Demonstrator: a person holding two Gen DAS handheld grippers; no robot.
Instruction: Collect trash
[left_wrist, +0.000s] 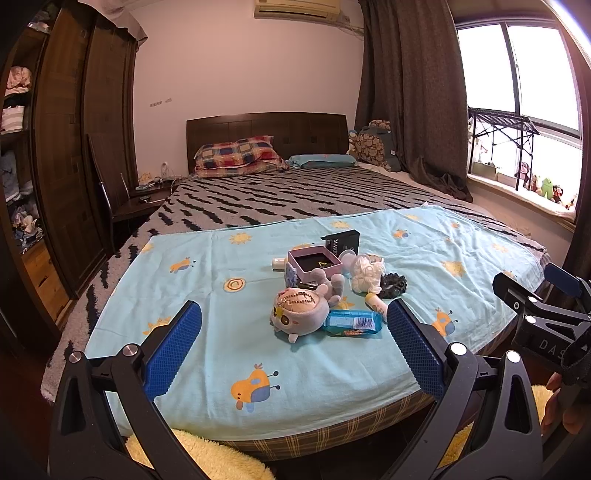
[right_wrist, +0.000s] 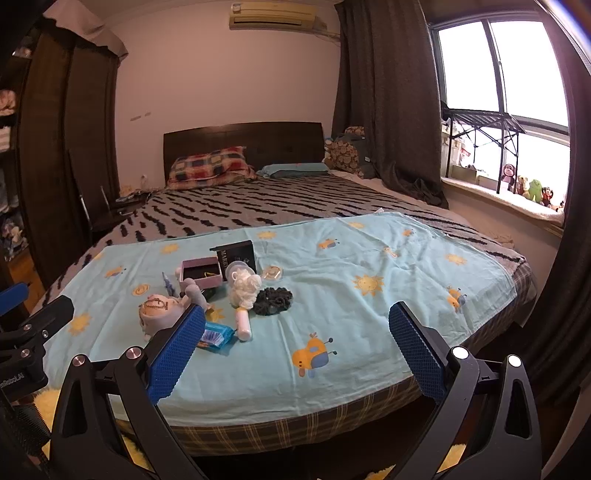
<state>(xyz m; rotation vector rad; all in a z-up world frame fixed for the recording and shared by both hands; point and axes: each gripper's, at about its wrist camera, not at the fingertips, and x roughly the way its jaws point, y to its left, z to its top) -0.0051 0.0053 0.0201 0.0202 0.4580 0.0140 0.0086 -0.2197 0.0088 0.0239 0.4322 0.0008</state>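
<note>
Both devices hover above the foot of the bed (left_wrist: 258, 206), each wide open and empty: the left hand-held gripper (left_wrist: 293, 325) frames the clutter, the right hand-held gripper (right_wrist: 297, 325) sits to its right. The candidate trash lies in one cluster on the light-blue sheet (left_wrist: 207, 280), at about 12 o'clock from the left device. Counted: one blue plastic wrapper (left_wrist: 352, 323), one grey plush toy (left_wrist: 301, 314), one pink open box (left_wrist: 314, 262), one black box (left_wrist: 341, 240), one white puff (left_wrist: 365, 273), one dark scrunchie (left_wrist: 393, 284), one small white tube (left_wrist: 376, 302). The step in hand appears to be the approach. The wrapper is the likeliest trash; a low, flat pinch at its free edge, clear of the touching plush, should avoid snagging the sheet.
</note>
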